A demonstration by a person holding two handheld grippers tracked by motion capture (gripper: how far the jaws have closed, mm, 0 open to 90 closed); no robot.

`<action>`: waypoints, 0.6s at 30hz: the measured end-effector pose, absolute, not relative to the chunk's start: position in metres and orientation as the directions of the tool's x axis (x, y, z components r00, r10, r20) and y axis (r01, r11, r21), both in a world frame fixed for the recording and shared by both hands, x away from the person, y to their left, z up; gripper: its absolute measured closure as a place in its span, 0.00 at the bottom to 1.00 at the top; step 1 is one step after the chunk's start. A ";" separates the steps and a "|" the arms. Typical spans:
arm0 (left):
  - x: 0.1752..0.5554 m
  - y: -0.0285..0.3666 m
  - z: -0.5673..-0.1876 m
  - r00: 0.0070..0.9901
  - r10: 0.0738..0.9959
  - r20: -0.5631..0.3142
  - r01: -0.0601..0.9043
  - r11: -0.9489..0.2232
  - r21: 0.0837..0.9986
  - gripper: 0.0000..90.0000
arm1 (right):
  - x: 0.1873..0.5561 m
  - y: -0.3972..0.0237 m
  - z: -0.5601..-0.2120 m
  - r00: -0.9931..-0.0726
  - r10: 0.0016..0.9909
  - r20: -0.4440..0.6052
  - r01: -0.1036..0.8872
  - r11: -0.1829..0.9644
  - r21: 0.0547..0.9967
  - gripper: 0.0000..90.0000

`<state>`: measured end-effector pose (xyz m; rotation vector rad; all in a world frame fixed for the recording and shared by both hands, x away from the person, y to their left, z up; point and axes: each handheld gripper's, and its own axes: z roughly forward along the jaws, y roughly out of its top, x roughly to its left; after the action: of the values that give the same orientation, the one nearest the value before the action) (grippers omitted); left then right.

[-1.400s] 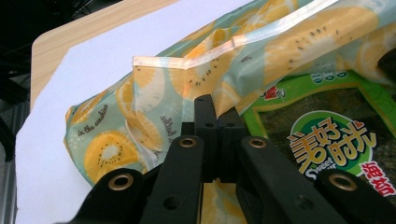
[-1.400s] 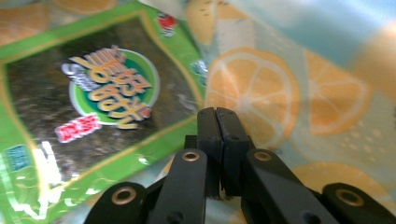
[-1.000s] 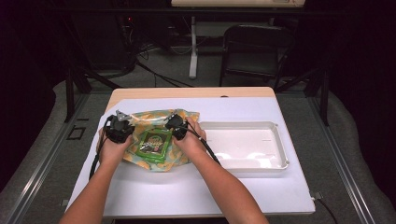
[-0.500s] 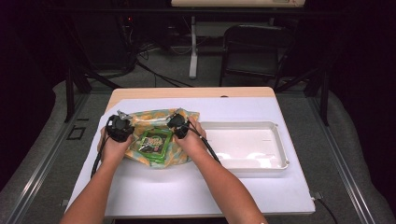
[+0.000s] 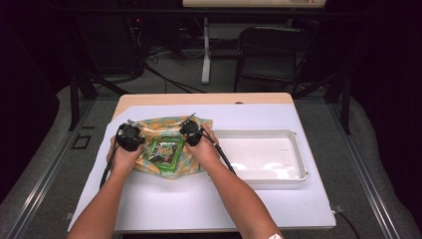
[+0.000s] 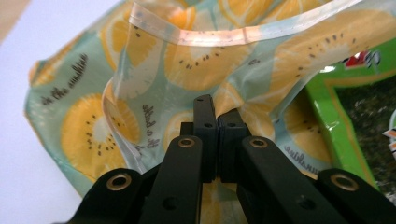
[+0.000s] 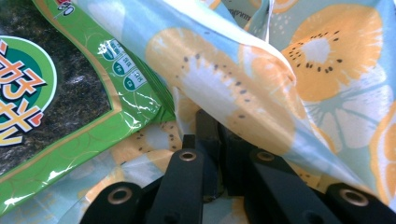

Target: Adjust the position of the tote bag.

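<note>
A fruit-print plastic bag (image 5: pixel 154 128), pale teal with orange slices, lies on the white table at the left. On it rests a green snack packet (image 5: pixel 165 150) with a dark panel. My left gripper (image 5: pixel 130 135) is shut on the bag's left edge (image 6: pixel 205 100), its jaws pressed together on the film. My right gripper (image 5: pixel 191 132) is shut on the bag's right edge, where a fold of film (image 7: pixel 243 93) drapes over the jaws. The packet (image 7: pixel 56 107) sits just left of the right jaws, and the packet's edge (image 6: pixel 345 116) shows at the right in the left gripper view.
A white rectangular tray (image 5: pixel 293 164) lies to the right of the bag, with nothing in it. The table's wooden far edge (image 5: pixel 199 98) runs behind. A dark chair (image 5: pixel 268 55) and cables stand beyond the table.
My left hand has dropped a little with the bag's edge. The packet and the right hand stay about where they were.
</note>
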<state>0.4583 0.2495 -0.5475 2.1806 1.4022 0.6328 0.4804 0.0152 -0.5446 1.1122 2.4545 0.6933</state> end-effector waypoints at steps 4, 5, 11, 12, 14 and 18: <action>0.459 0.249 -0.549 0.378 0.918 0.122 0.706 -0.371 0.603 0.99 | 0.479 0.015 -0.543 -0.631 0.768 -0.112 0.592 0.570 0.570 0.94; 0.459 0.249 -0.549 0.379 0.917 0.123 0.706 -0.373 0.602 0.99 | 0.477 0.015 -0.541 -0.642 0.758 -0.113 0.587 0.581 0.565 0.93; 0.459 0.249 -0.549 0.378 0.918 0.121 0.710 -0.371 0.598 0.99 | 0.463 0.018 -0.524 -0.680 0.728 -0.094 0.532 0.577 0.620 0.90; 0.459 0.249 -0.549 0.378 0.918 0.121 0.711 -0.371 0.598 0.99 | 0.460 0.019 -0.520 -0.692 0.715 -0.097 0.520 0.587 0.621 0.89; 0.459 0.249 -0.548 0.378 0.918 0.121 0.709 -0.371 0.599 0.99 | 0.458 0.020 -0.518 -0.695 0.713 -0.091 0.514 0.581 0.631 0.89; 0.459 0.251 -0.548 0.372 0.921 0.111 0.714 -0.361 0.600 0.99 | 0.441 0.022 -0.503 -0.734 0.673 -0.084 0.459 0.584 0.670 0.88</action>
<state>0.4592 0.2508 -0.5480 2.1817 1.4131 0.6083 0.4409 0.0218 -0.5025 0.9216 2.4874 0.9145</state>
